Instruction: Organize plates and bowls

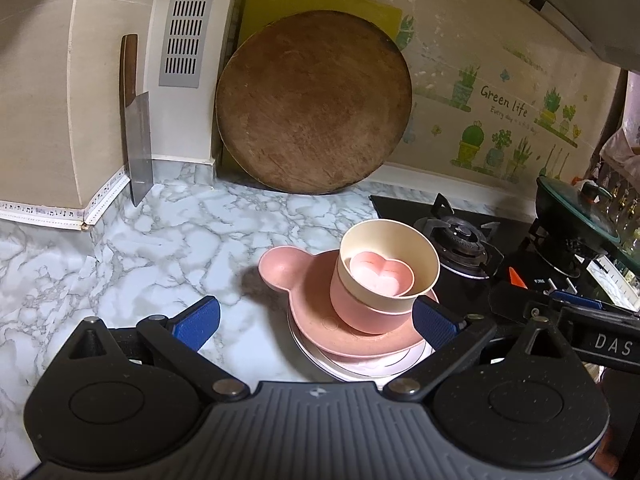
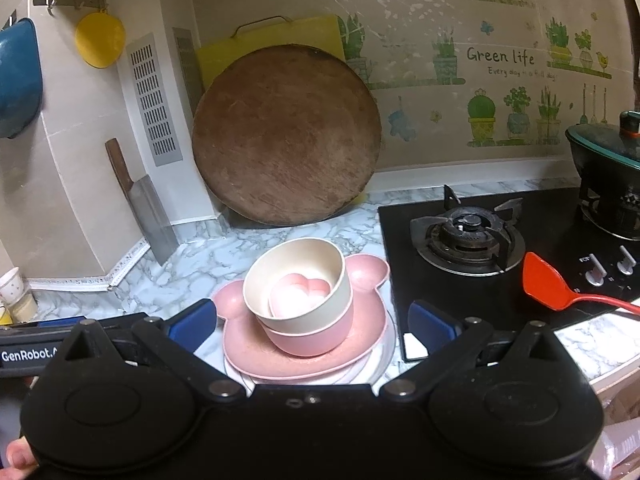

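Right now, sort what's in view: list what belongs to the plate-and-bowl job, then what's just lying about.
Job:
heart dish
cream bowl
pink bowl
bear-ear plate
white plate
left gripper, open
right gripper, open

Lying about:
round board
yellow board
cleaver
red spatula
lidded pot

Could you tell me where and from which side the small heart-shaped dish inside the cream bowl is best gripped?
Probably from above, one finger inside the heart-shaped dish and one outside its raised rim. It sits low inside the cream bowl, whose wall blocks any sideways approach. Both the left gripper and right gripper are open.
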The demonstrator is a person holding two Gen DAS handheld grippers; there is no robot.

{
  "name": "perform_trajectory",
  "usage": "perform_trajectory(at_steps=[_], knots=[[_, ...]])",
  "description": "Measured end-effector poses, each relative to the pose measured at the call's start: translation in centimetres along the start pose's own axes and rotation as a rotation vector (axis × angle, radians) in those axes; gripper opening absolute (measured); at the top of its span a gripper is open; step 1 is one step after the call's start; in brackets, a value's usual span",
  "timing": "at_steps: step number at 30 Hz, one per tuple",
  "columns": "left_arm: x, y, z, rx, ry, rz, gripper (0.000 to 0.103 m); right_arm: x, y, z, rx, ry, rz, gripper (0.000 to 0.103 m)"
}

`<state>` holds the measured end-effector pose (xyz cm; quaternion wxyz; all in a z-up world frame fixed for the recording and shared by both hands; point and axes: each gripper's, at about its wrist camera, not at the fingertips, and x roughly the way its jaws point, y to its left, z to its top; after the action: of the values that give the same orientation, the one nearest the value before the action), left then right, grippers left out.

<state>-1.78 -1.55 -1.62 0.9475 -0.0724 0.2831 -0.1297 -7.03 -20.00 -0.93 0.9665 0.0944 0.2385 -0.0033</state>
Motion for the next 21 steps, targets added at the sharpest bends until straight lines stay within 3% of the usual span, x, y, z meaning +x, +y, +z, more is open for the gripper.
perform_trajectory(at_steps=[7, 21], knots=[[-0.13, 0.42, -0.11, -0.017, -0.005, -0.007, 0.103, 0.04, -0.17, -0.3, 0.002, 0.029, -0.07, 0.102], [-0.12, -0.08, -0.13, 0.023, 0.005, -0.039, 0.103, -0.77, 0.11, -0.56, -0.012, 0.018, -0.097, 0.103]])
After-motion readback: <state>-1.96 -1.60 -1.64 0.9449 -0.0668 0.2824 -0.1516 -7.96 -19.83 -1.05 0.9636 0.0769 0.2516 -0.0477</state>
